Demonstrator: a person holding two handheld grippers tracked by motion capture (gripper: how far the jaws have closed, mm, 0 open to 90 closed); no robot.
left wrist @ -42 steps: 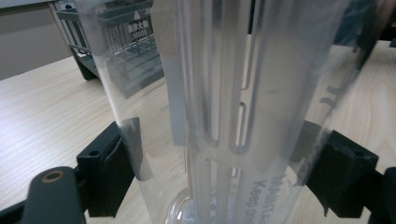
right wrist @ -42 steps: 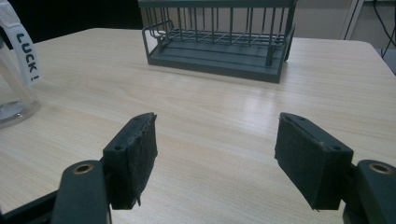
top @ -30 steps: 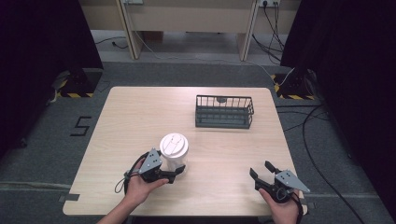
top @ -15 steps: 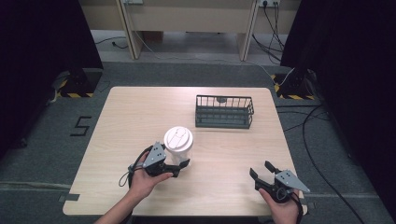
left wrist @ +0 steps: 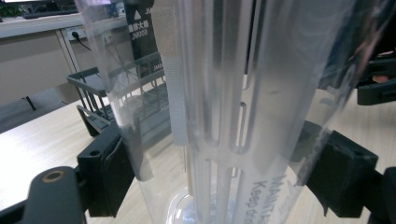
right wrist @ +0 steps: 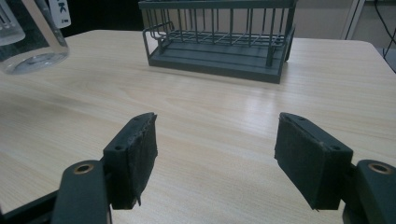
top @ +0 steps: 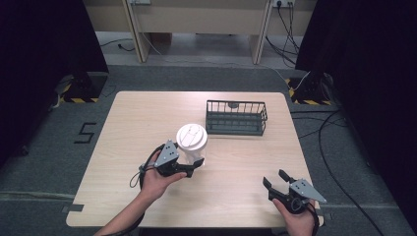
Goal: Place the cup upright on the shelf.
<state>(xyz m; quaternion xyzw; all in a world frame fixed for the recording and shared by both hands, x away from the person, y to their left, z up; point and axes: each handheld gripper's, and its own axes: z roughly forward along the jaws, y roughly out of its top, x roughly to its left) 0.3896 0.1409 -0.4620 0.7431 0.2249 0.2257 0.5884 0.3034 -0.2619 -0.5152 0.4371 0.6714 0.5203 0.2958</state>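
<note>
A tall clear plastic cup (top: 192, 138) with a white lid is held upright in my left gripper (top: 194, 164), a little left of the table's middle. In the left gripper view the cup (left wrist: 224, 116) stands between both black pads, which press its sides. In the right gripper view the cup's base (right wrist: 28, 51) seems to hang just above the wood at the top left. My right gripper (top: 274, 178) rests near the front right edge, open, and nothing lies between its pads (right wrist: 133, 158).
A dark wire basket (top: 236, 118) stands at the back right of the wooden table (top: 147, 113), just beyond the cup; it looks nearly bare inside. The basket (right wrist: 219, 42) lies straight ahead of the right gripper. Dark floor and cables surround the table.
My left gripper has carried the cup to the right and a little farther from the person, toward the basket. The right gripper has stayed put.
</note>
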